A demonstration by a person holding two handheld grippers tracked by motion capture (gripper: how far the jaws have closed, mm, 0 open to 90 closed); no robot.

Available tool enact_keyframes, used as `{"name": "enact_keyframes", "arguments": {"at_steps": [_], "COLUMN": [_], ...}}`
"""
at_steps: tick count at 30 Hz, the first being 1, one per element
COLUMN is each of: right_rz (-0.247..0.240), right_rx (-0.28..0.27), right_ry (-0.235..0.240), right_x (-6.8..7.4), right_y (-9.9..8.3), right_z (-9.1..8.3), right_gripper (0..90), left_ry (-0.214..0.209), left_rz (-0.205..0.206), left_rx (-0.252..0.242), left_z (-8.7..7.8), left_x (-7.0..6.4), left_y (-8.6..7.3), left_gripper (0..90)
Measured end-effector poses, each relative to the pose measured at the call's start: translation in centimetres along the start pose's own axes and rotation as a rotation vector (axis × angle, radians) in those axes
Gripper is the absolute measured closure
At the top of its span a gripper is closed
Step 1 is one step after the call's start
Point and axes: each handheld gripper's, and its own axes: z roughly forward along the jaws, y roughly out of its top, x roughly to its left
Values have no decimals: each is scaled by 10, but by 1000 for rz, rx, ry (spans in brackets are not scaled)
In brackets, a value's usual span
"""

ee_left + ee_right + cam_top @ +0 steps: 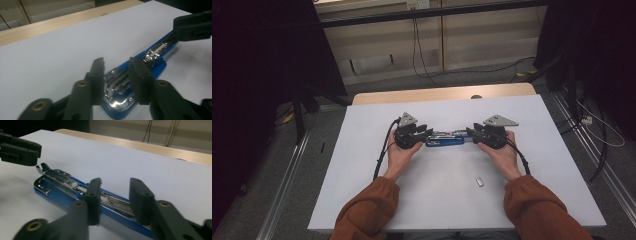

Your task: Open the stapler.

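Midway across the white tabletop (512,200) lies a blue stapler (445,141), swung open lengthwise, with the left tongs (424,134) at one end and the right tongs (472,133) at the other. Both tongs stand parted, astride the metal — whether the pads touch it I cannot tell. It looks stiff, fairly heavy, its chrome slippery and its hinge loose; the blue sides seem the best hold. Each gripper view shows the staple channel (62,182) and spring parts — the high view instead shows a small silvery piece (480,182) near the right forearm.
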Motion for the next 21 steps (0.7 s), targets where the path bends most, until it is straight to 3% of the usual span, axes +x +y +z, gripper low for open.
{"name": "enact_keyframes", "arguments": {"at_steps": [5, 9, 14, 21], "right_rz": [-17, -17, -3, -8], "right_rx": [-14, -34, -20, -41], "right_ry": [-1, 21, 46, 32], "right_x": [-3, -4, -3, -1], "right_y": [-1, 2, 2, 4], "right_z": [-8, -12, -16, -25], "right_gripper": [399, 246, 84, 31], "left_ry": [2, 21, 37, 28], "left_rz": [-19, -39, -25, -8], "left_rx": [22, 17, 26, 24], "left_z": [-1, -3, -8, -19], "left_x": [-3, -5, -7, -9], "left_y": [0, 1, 1, -4], "left_gripper": [342, 223, 73, 49]}}
